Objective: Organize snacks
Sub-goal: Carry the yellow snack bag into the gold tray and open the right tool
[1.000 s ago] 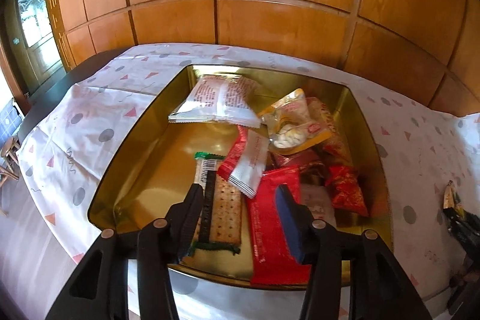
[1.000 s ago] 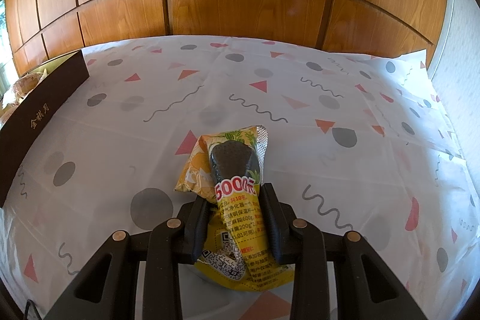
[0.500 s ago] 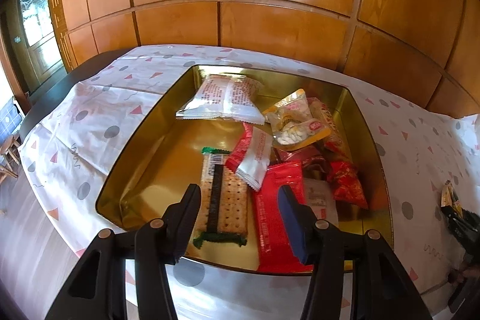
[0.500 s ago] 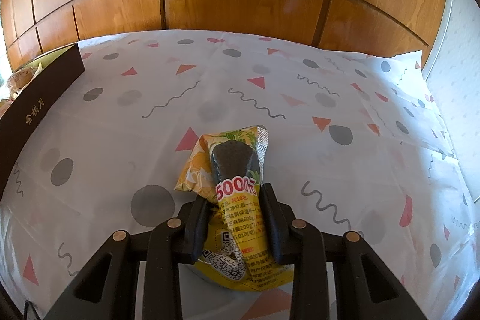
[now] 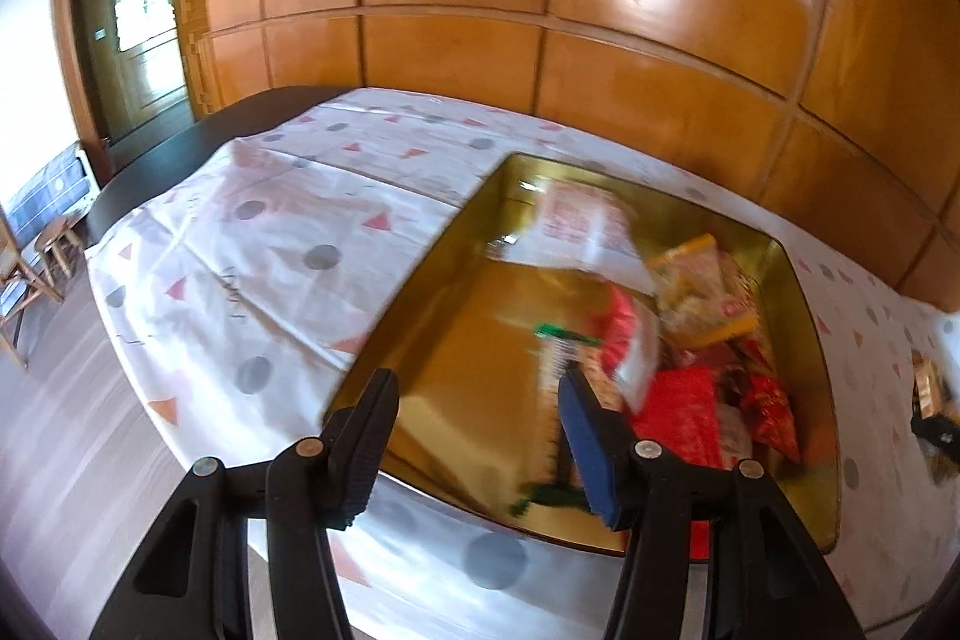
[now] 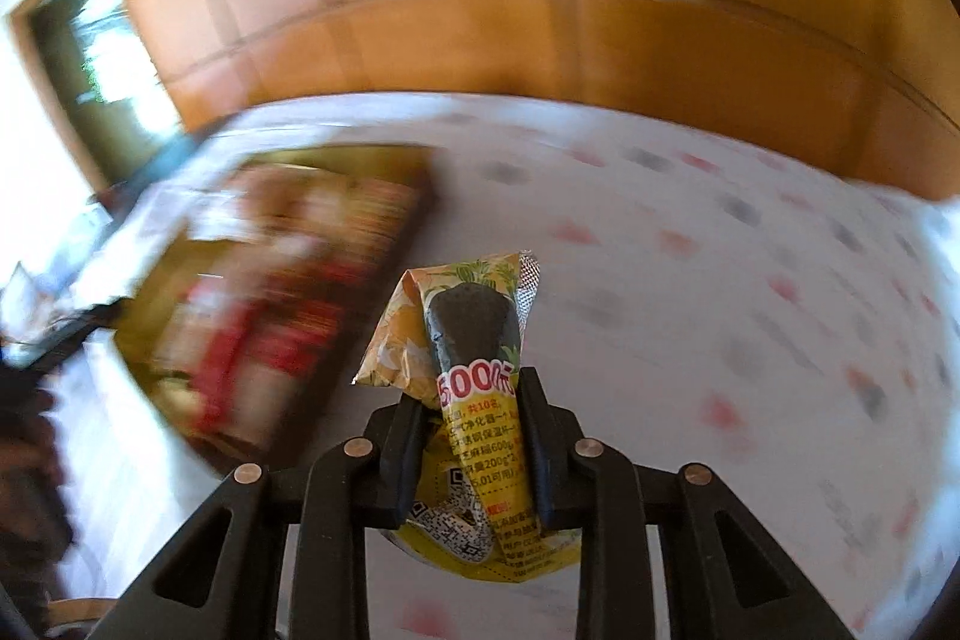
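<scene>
Closing right fingers (image 6: 468,394) pinch crinkly yellow foil packet (image 6: 462,334); left fingers (image 5: 480,436) opening, empty, above glossy gold tin (image 5: 456,340).

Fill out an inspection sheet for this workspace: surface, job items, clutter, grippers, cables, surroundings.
Surface: patterned tablecloth, white with grey dots and pink triangles.
Job's things: gold tray holding blurred snack packets; yellow snack packet off the cloth, in the right gripper.
Clutter: nothing seen.
Grippers: left gripper empty, jaws opening, above the tray's near edge; right gripper closing, pads pressing on the yellow packet.
Cables: nothing seen.
Surroundings: wood-panelled wall; door at left.
</scene>
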Tool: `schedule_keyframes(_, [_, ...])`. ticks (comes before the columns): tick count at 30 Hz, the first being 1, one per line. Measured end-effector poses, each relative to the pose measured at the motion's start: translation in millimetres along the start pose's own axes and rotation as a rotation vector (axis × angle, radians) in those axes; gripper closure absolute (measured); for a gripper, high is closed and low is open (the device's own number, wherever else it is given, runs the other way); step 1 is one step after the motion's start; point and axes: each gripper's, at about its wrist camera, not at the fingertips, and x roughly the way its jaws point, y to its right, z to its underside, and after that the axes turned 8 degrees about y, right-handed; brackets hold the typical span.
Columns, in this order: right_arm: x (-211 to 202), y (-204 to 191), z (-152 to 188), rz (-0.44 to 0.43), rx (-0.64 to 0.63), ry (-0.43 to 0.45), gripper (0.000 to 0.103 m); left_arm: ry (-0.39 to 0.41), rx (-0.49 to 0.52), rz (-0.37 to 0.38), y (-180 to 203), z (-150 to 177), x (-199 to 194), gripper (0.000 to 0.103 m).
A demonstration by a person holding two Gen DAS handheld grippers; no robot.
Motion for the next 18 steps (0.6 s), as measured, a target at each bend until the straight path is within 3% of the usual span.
schedule_keyframes(3, [12.0, -47.3, -22.9, -0.118, -0.05, 0.0, 0.074, 0.005, -0.019, -0.009, -9.0, -1.1, -1.0, 0.047])
schedule_keyframes(7, [47.5, -99.1, -38.3, -0.158, -0.133, -0.044, 0.073, -0.002, -0.03, -0.008, -12.3, 1.6, 0.0, 0.047])
schedule_keyframes(13, [108.3, -122.1, -24.6, -0.15, -0.194, -0.189, 0.07, -0.019, -0.024, 0.024, -5.9, 6.0, 2.5, 0.047])
schedule_keyframes(18, [93.1, -124.4, -14.8, -0.163, -0.246, -0.145, 0.07, -0.016, -0.014, 0.027, -1.2, 7.5, 4.0, 0.047])
